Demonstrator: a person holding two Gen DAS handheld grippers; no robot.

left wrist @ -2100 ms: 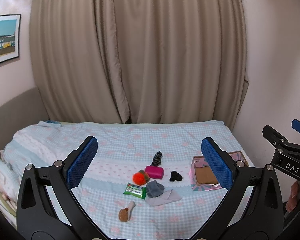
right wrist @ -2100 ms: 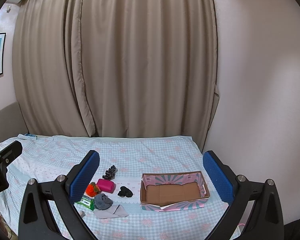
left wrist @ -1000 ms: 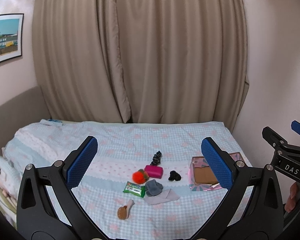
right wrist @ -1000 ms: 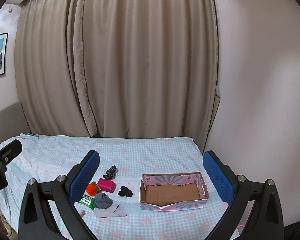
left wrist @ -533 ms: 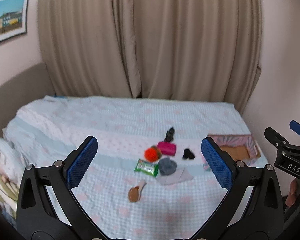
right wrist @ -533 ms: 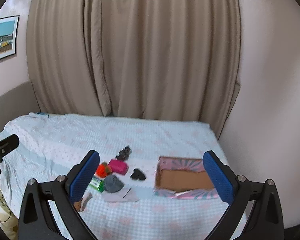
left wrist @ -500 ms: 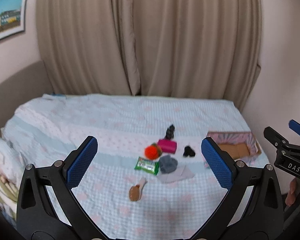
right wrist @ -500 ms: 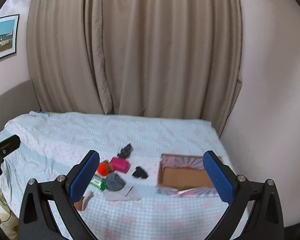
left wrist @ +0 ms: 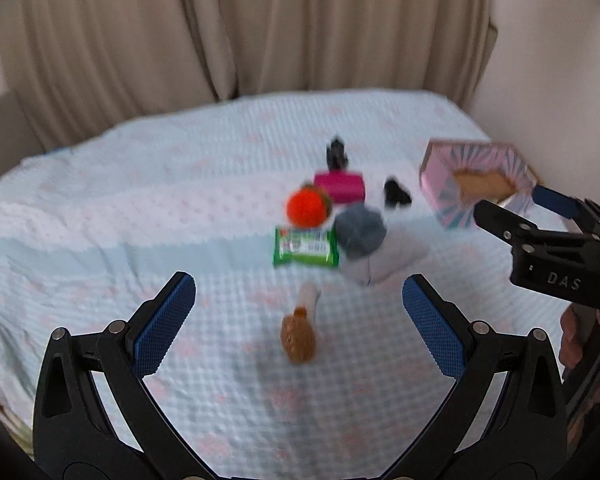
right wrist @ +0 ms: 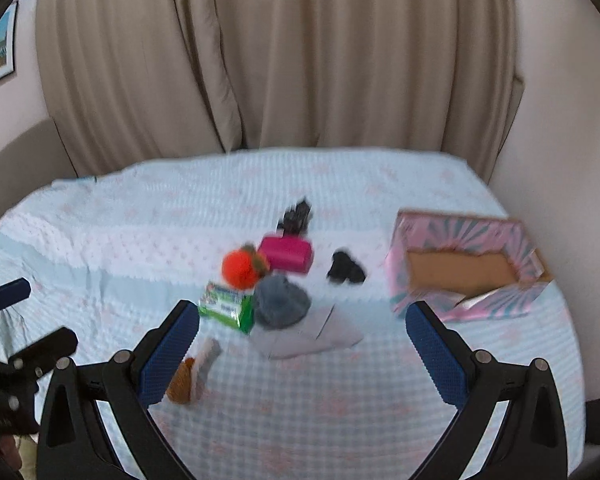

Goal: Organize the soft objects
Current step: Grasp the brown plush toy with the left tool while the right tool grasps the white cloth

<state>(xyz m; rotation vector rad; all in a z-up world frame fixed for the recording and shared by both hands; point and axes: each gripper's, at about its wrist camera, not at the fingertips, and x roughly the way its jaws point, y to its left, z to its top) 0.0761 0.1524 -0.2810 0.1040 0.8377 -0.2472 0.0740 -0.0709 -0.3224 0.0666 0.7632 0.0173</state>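
Observation:
Small things lie clustered mid-bed: an orange pompom (left wrist: 306, 208), a magenta block (left wrist: 339, 187), a grey sock ball (left wrist: 359, 230) on a pale cloth (left wrist: 396, 261), two dark sock bundles (left wrist: 396, 193) (left wrist: 337, 152), a green packet (left wrist: 305, 246) and a brown toy drumstick (left wrist: 300, 330). A pink open cardboard box (right wrist: 466, 266) stands to their right. My left gripper (left wrist: 298, 316) is open and empty, hovering just before the drumstick. My right gripper (right wrist: 302, 346) is open and empty above the pale cloth (right wrist: 312, 338).
The bed has a light blue checked cover (left wrist: 140, 208). Beige curtains (right wrist: 300, 60) hang behind it, and a pink wall (right wrist: 572, 120) lies right of the box. The right gripper shows at the right edge of the left wrist view (left wrist: 540, 232).
Both grippers have moved forward and down toward the cluster, which now looks much larger and closer. Both stay open. The objects have not moved.

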